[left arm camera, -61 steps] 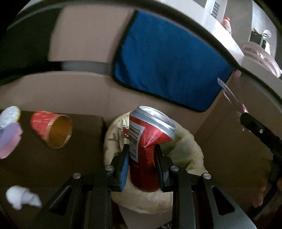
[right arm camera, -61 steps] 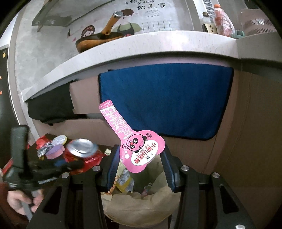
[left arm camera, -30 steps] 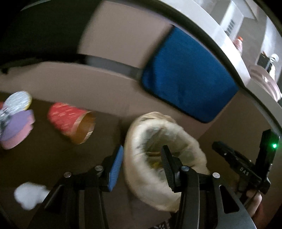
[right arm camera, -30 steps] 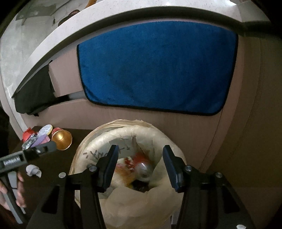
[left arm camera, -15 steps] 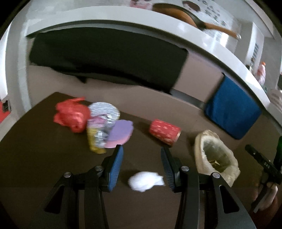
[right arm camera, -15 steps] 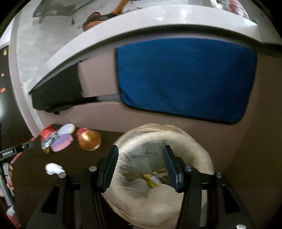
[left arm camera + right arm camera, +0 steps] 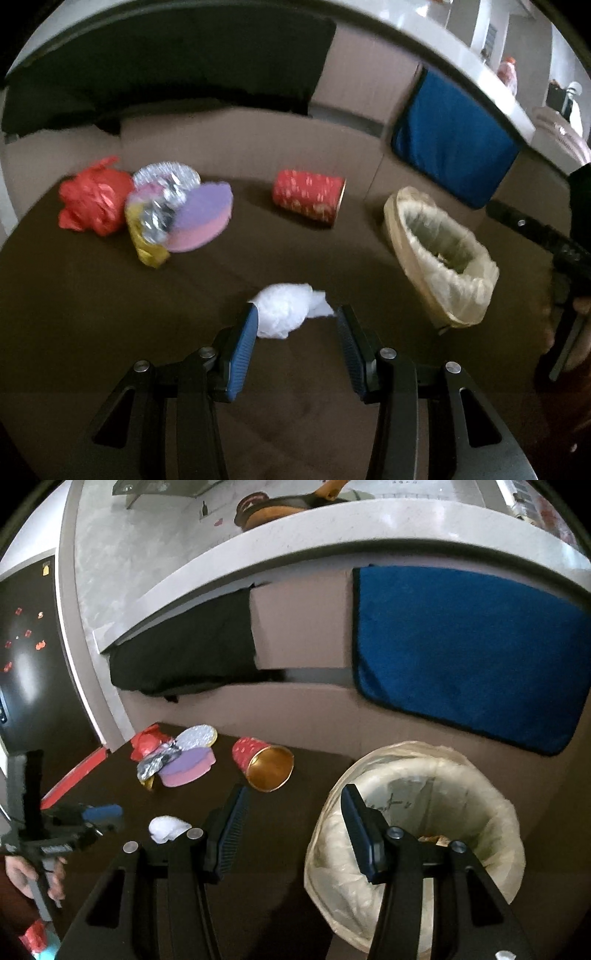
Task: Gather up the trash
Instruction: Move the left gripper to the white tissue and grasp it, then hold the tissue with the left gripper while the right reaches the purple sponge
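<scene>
My left gripper is open, its jaws on either side of a crumpled white tissue on the dark table; the tissue also shows in the right wrist view. A red paper cup lies on its side behind it. A bin lined with a pale bag stands to the right. My right gripper is open and empty, at the bin's left rim, with the red cup just beyond.
A pile of trash sits at the table's far left: a red plastic bag, foil wrappers and a purple disc. A blue cloth and a black cloth hang on the wall behind.
Both grippers dropped their items, the red can and the pink wrapper, into the bin. My left gripper swung left and closed in on the white tissue. My right gripper moved left off the bin.
</scene>
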### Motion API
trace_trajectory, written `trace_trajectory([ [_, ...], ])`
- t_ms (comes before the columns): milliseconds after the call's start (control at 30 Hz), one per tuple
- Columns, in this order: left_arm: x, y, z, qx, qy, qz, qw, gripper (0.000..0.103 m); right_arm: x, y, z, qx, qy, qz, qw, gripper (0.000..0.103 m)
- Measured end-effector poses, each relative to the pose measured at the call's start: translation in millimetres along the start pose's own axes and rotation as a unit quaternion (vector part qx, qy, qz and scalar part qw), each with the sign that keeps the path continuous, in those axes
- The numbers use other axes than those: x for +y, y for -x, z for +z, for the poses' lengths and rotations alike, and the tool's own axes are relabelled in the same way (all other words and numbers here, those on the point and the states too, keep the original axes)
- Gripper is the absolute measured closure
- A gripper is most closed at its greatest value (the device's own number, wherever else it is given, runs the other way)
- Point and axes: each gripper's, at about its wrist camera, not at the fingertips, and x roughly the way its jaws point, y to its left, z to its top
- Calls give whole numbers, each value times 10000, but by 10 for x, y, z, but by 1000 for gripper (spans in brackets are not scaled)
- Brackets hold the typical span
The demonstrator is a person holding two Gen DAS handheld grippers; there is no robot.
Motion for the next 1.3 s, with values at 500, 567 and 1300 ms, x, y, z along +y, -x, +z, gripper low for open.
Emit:
trace_trajectory([
  [500, 308, -377, 45, 235, 859, 386, 9953, 84, 251, -303, -78, 410, 217, 134, 9988, 54],
  [567, 383, -201, 39, 28, 945, 334, 9950, 84, 363, -347, -41, 422, 330, 179, 9984, 54],
  [1300, 1491, 1197, -467, -993, 1372, 1516, 9738, 84, 2147, -1836, 158, 1101, 979, 935, 9847, 55],
])
